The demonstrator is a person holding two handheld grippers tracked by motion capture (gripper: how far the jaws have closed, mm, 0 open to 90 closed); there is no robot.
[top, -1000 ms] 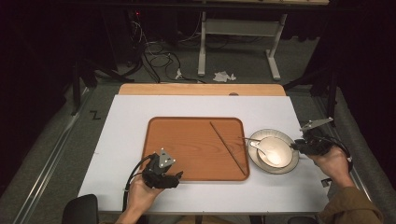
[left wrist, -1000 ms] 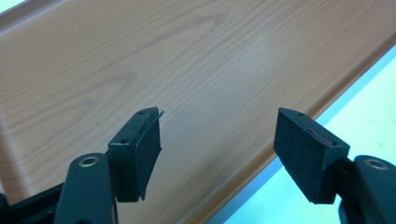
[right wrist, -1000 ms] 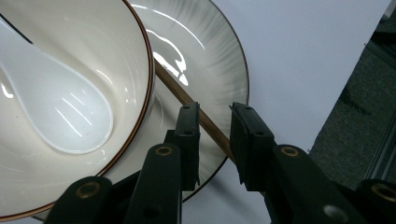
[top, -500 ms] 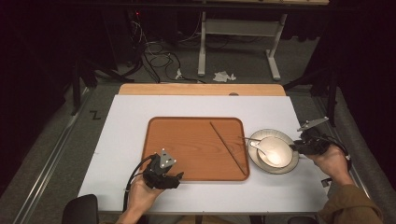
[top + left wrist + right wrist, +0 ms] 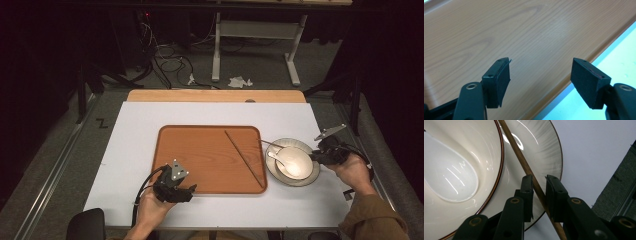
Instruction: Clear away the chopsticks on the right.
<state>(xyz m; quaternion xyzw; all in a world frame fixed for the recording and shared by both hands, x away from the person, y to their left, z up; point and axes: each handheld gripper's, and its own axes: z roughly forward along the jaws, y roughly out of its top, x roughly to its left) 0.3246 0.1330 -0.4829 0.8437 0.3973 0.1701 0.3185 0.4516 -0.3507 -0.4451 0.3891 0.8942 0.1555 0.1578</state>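
A wooden tray (image 5: 200, 150) lies mid-table with one chopstick (image 5: 245, 160) lying diagonally on it. To its right a plate (image 5: 306, 181) carries a bowl (image 5: 297, 161) with a white spoon (image 5: 279, 159) in it. A second chopstick (image 5: 511, 143) rests across the plate (image 5: 541, 152) beside the bowl (image 5: 484, 152). My right gripper (image 5: 539, 178) straddles this chopstick at the plate's right edge (image 5: 314, 156). Its jaws have just been closing, and a narrow gap still shows beside the stick. My left gripper (image 5: 540, 67) stands open and empty over the tray's front rim (image 5: 190, 190).
The tray and plate sit on a white mat (image 5: 130, 150) covering the table. A strip of bare wooden tabletop (image 5: 215, 96) shows at the back. Beyond it the floor holds cables (image 5: 165, 60) and a desk frame (image 5: 250, 30).
The right hand has edged slightly left toward the plate. The left hand and the tray have stayed where they were.
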